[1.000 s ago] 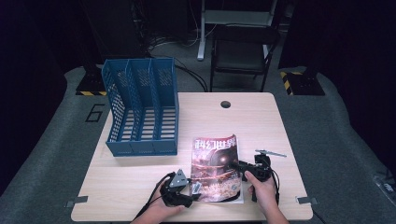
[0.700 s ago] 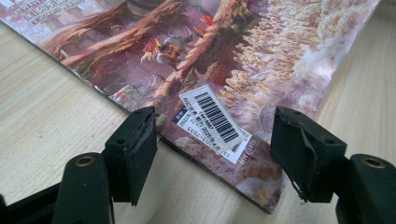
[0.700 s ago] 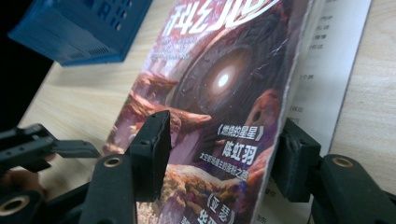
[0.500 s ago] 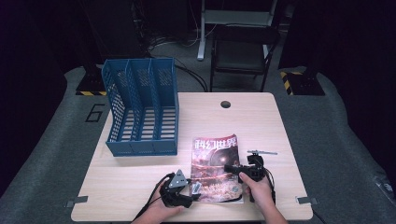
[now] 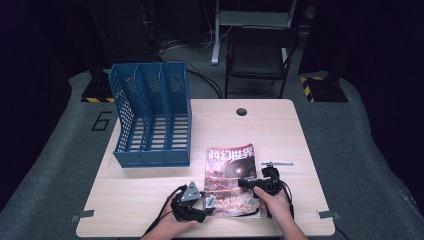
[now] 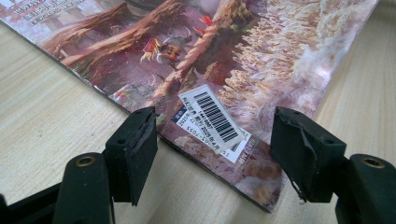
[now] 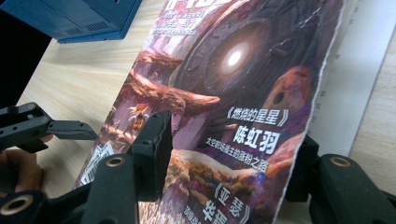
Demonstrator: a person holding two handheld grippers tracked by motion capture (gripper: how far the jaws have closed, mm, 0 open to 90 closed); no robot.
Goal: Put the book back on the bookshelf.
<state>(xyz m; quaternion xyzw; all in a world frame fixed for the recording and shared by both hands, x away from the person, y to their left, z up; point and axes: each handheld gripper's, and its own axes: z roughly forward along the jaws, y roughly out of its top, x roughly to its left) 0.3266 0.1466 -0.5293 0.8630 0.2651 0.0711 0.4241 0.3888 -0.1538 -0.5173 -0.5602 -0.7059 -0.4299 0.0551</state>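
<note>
A magazine (image 5: 231, 175) with a dark sci-fi cover lies flat on the wooden table (image 5: 145, 190), near its front edge. My left gripper (image 5: 209, 201) is open at the magazine's near left corner. In the left gripper view its jaws straddle that corner of the magazine (image 6: 224, 70), beside the barcode label (image 6: 212, 119). My right gripper (image 5: 247, 183) is open over the magazine's right side. In the right gripper view the cover's (image 7: 224, 93) right edge is lifted off a white page (image 7: 359, 79); one jaw stands above the cover and the other sits partly behind that edge.
A blue three-slot file holder (image 5: 152, 115) stands at the table's back left. A thin grey rod (image 5: 277, 163) lies just right of the magazine. The table has a cable hole (image 5: 242, 111) at the back, with a black chair (image 5: 260, 55) beyond it.
My right gripper has shifted left from the magazine's right edge onto the cover. The left gripper has stayed at the near left corner.
</note>
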